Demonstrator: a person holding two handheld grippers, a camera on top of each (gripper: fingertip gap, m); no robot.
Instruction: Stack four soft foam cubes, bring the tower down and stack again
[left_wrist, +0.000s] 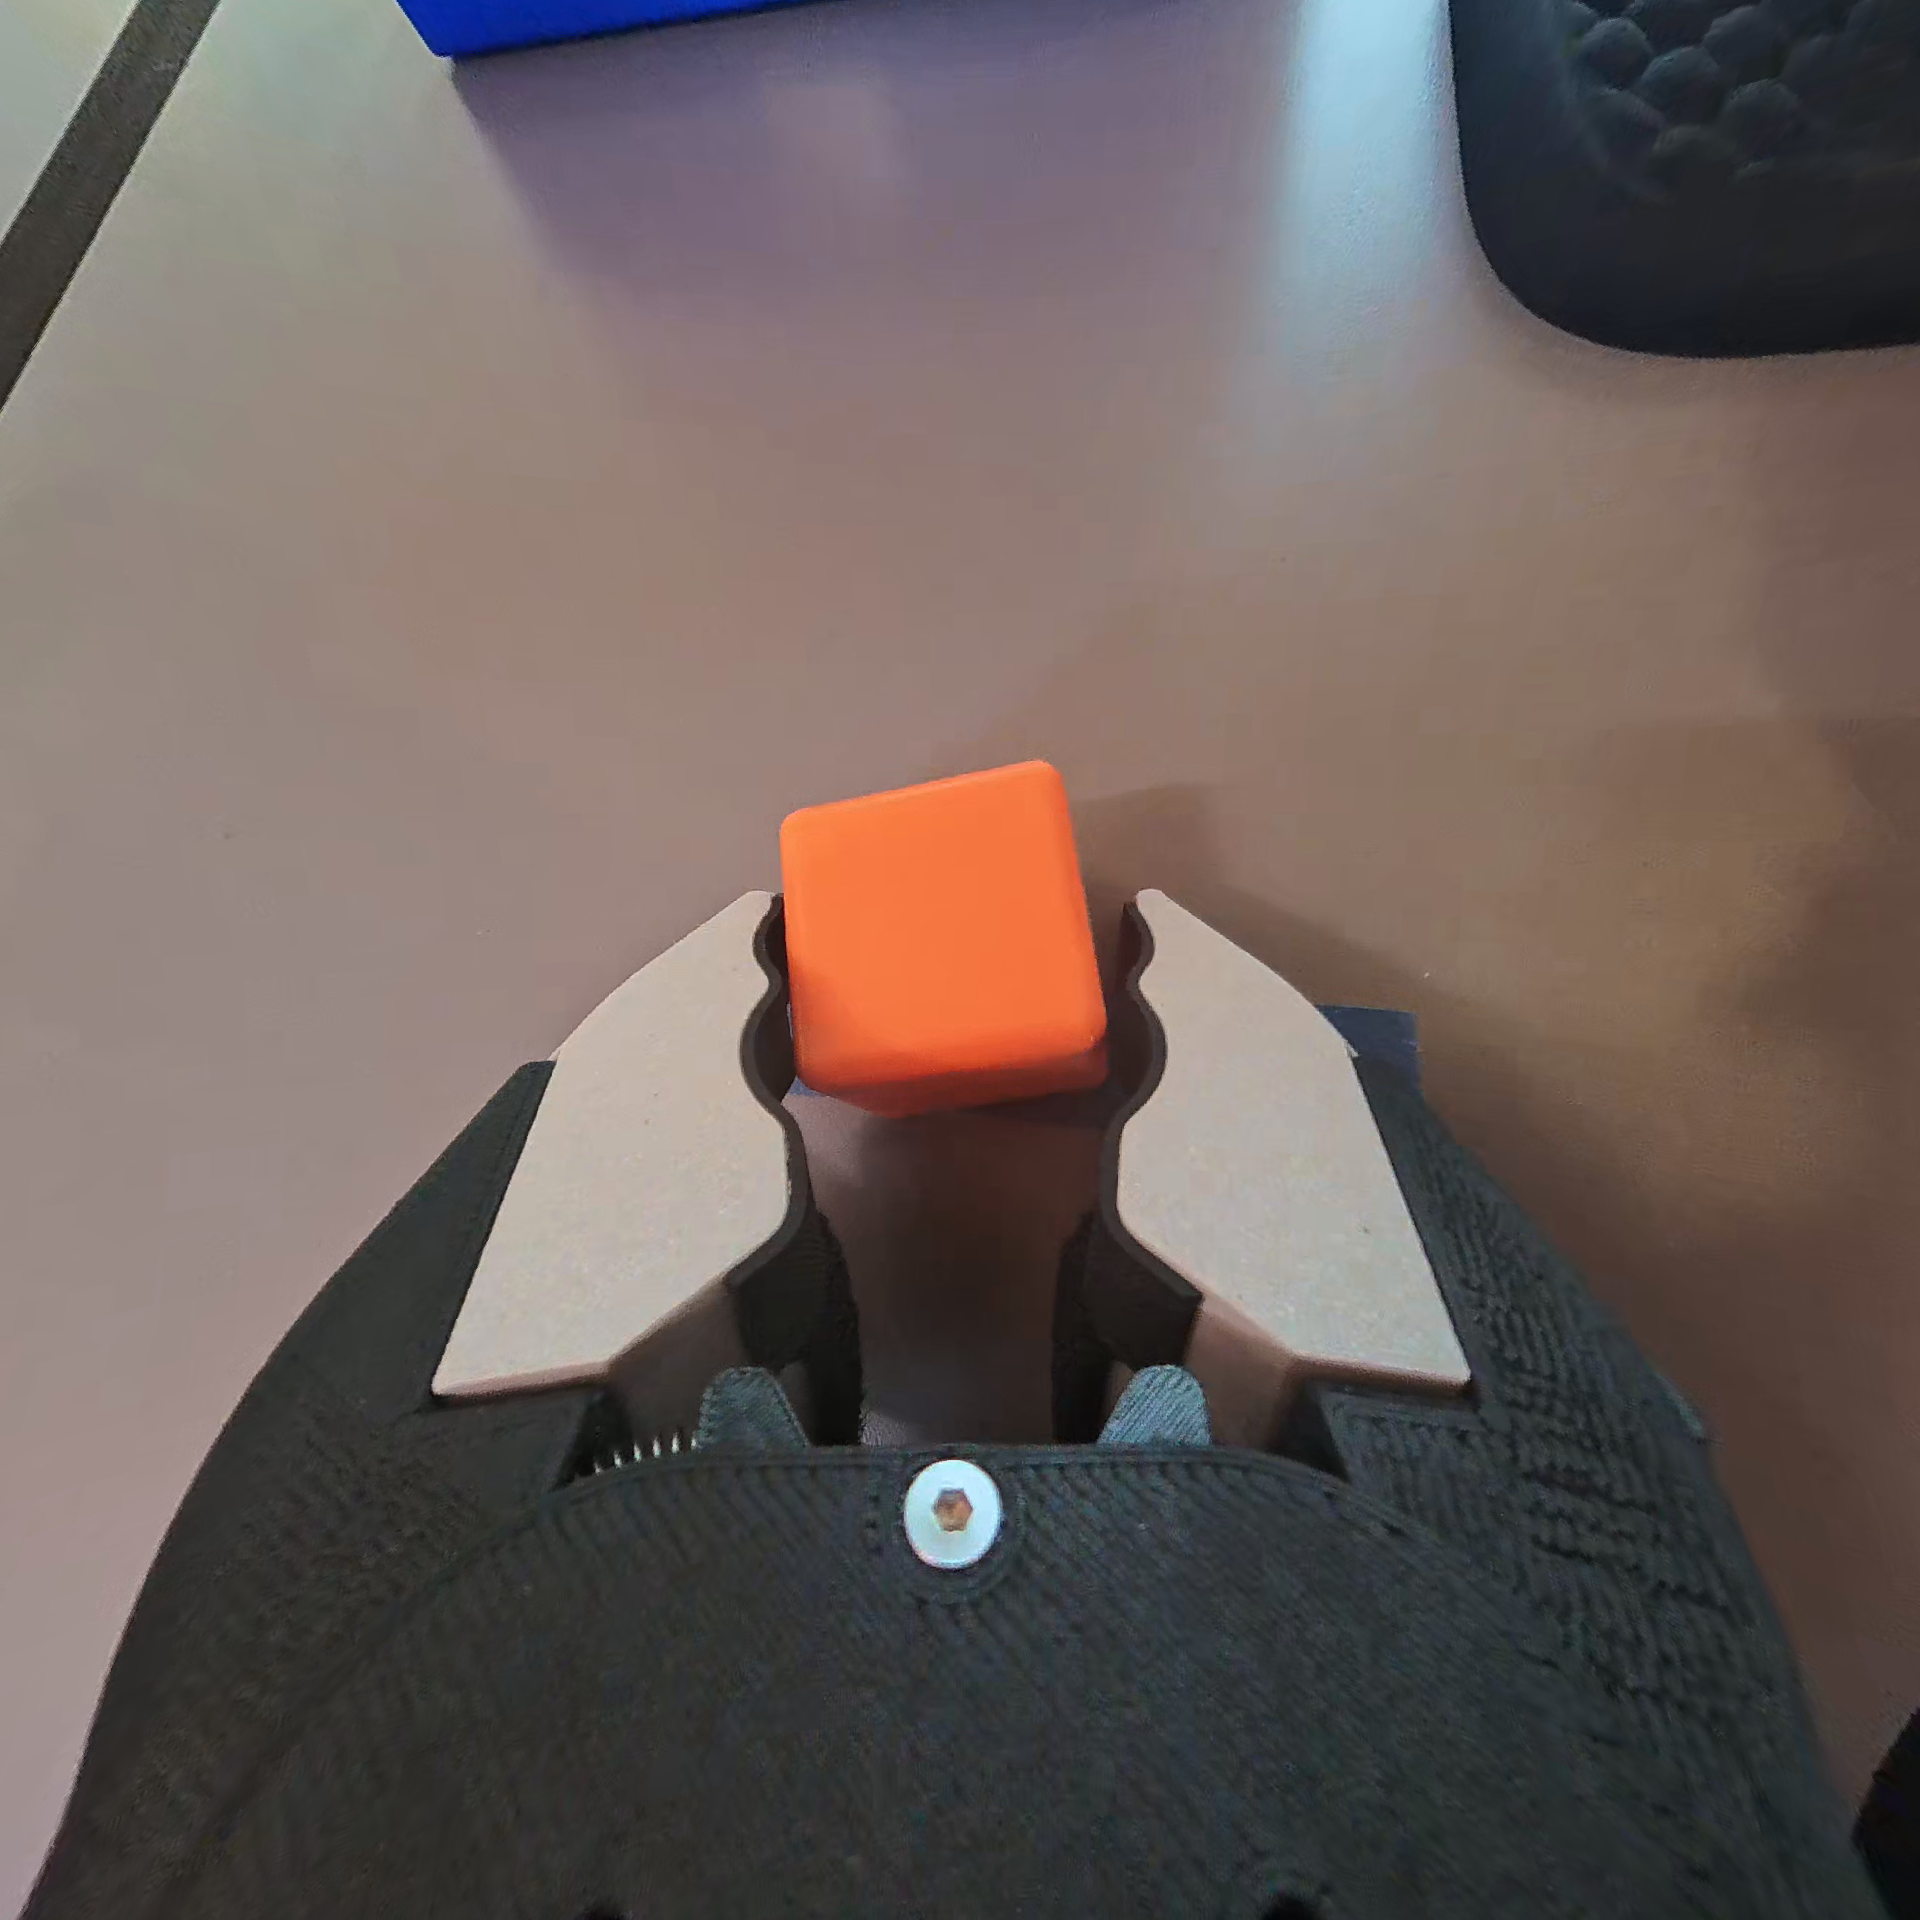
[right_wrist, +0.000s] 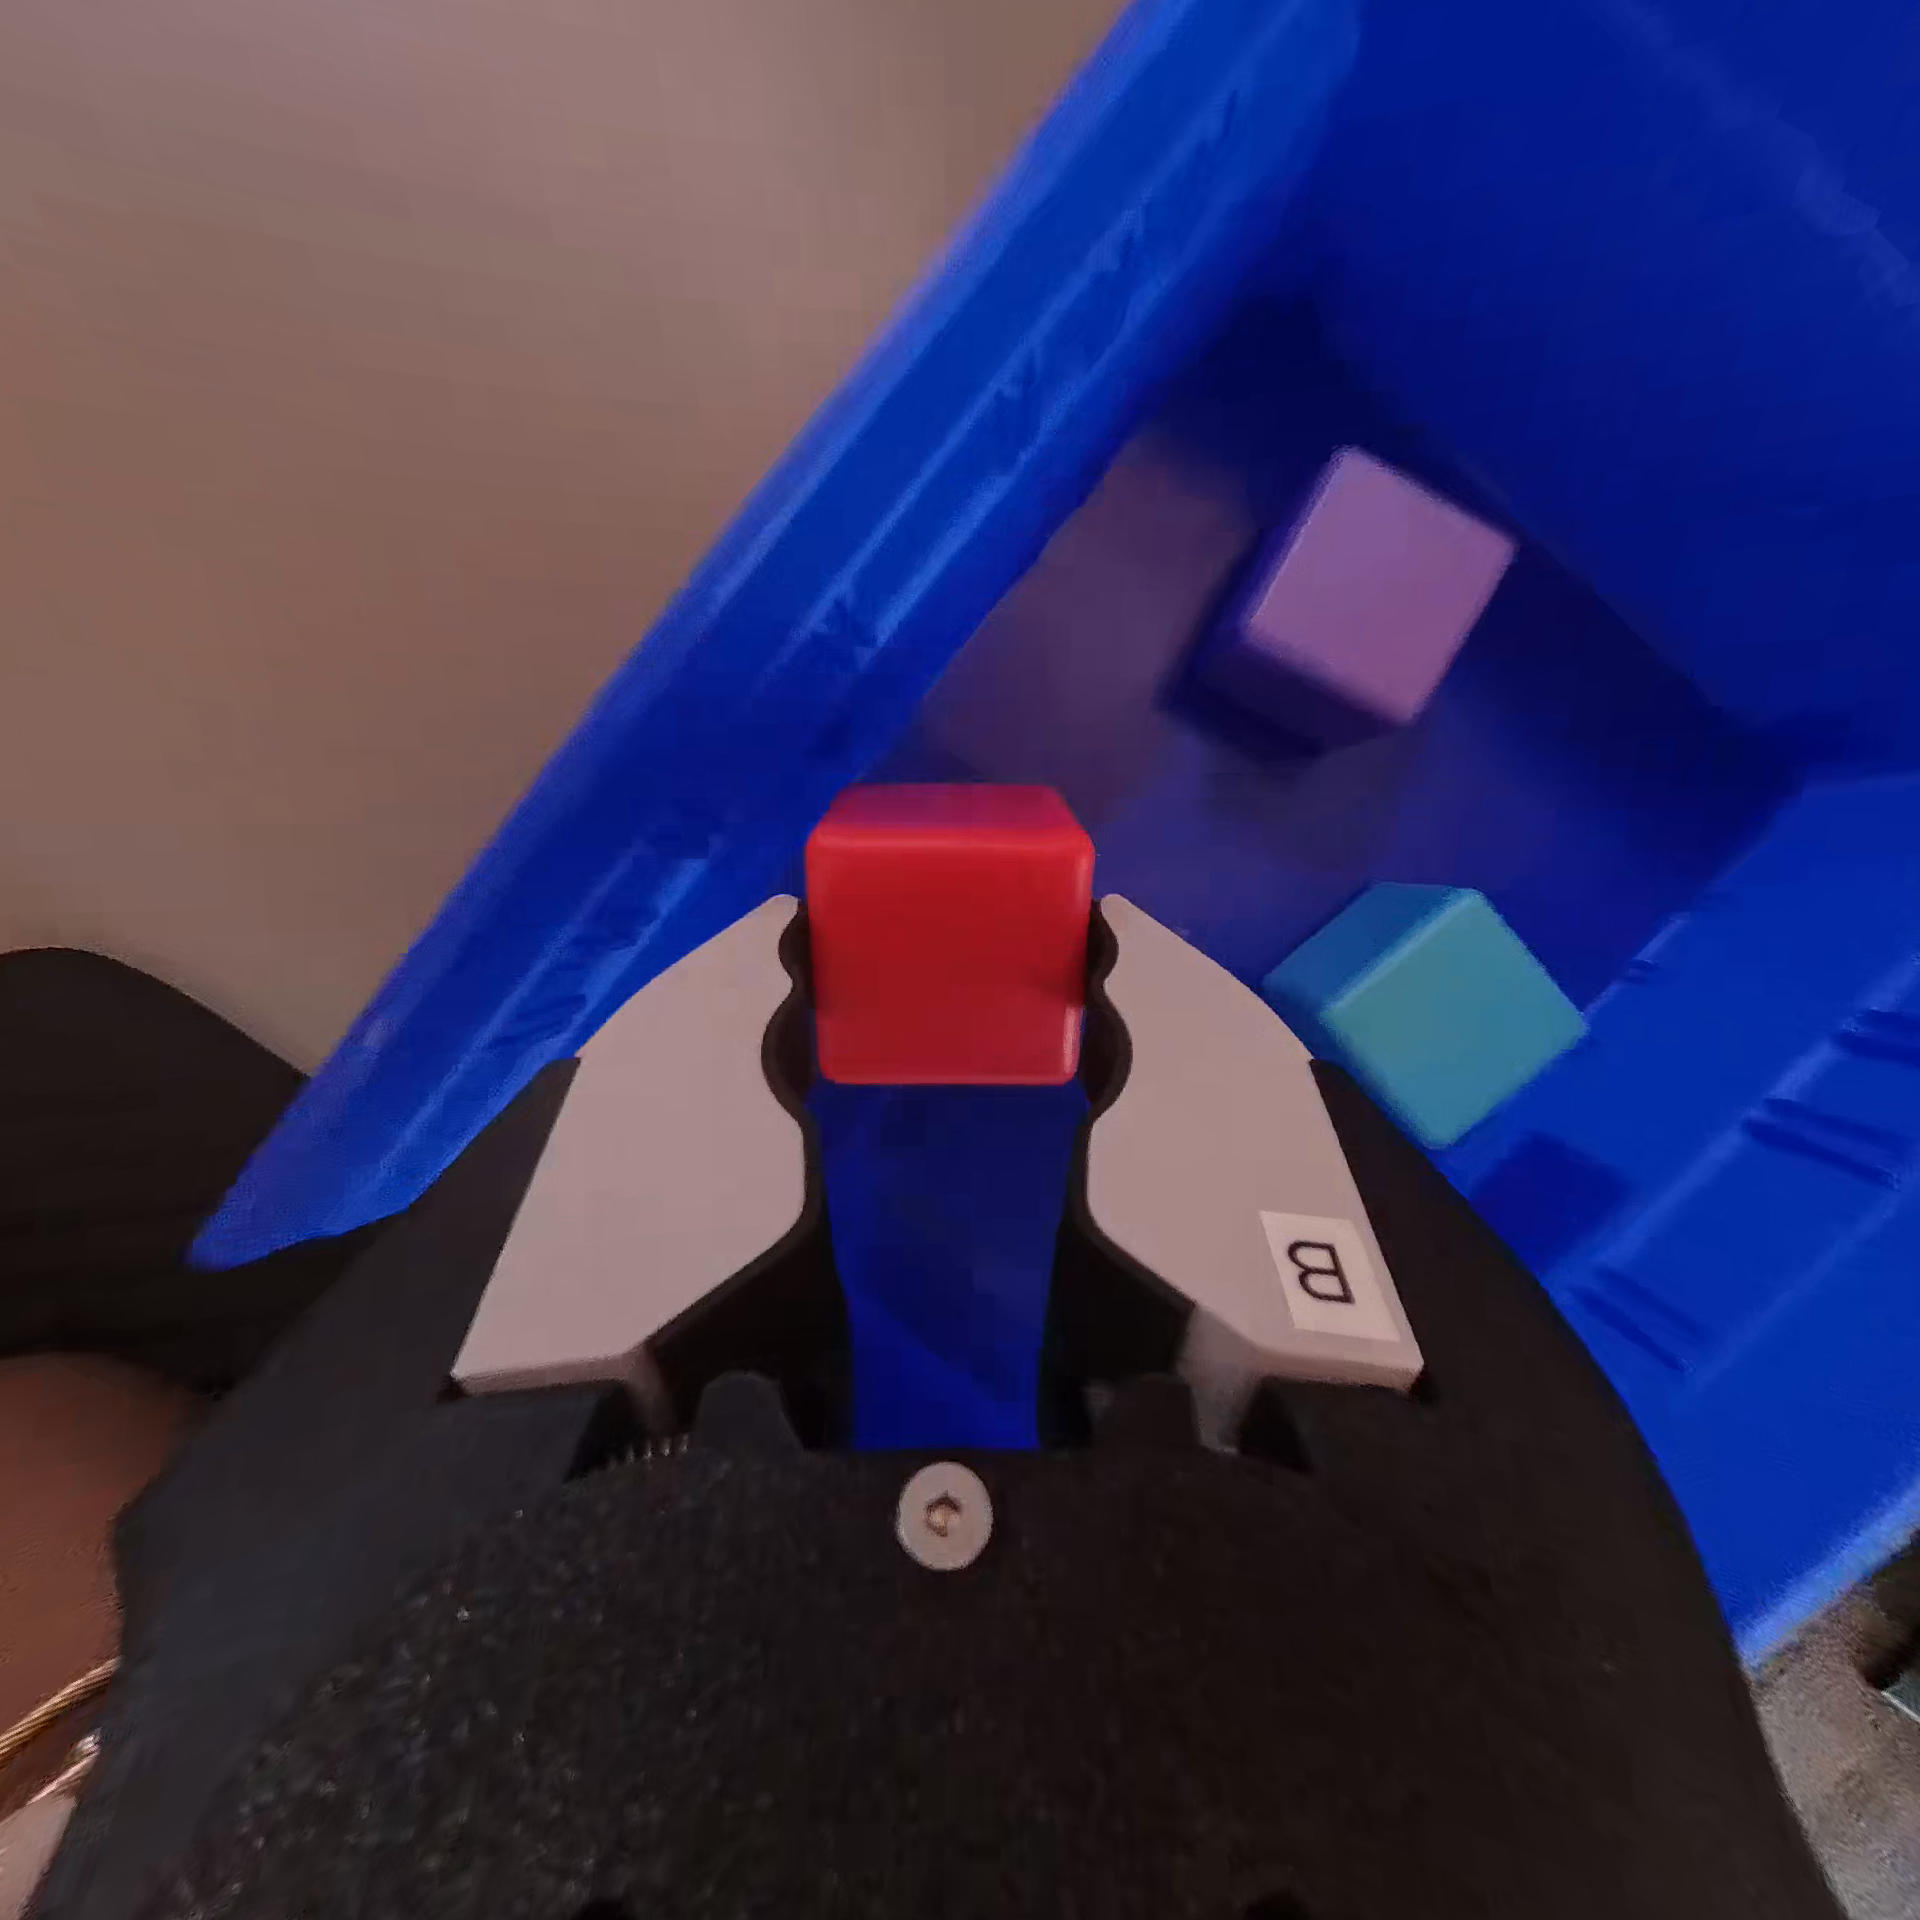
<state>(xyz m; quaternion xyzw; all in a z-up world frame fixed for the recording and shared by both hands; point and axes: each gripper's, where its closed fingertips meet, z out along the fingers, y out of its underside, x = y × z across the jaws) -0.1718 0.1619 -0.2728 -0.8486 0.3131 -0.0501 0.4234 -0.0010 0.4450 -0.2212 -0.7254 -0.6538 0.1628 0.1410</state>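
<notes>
Looking across the table (left_wrist: 935, 468) and into the blue bin (right_wrist: 1558, 260), I carry a cube in each gripper: my right gripper (right_wrist: 948, 935) is closed snugly on the red cube (right_wrist: 948, 935) above the bin, whose purple cube (right_wrist: 1371, 592) and teal cube (right_wrist: 1444, 1008) lie apart on its floor. My left gripper (left_wrist: 940, 935) has its jaws partly open around the tilted orange cube (left_wrist: 940, 935) over the table; its left finger touches, the right side I cannot judge. A black object (left_wrist: 1714, 156) is cut off at the corner, and the right view is blurred.
</notes>
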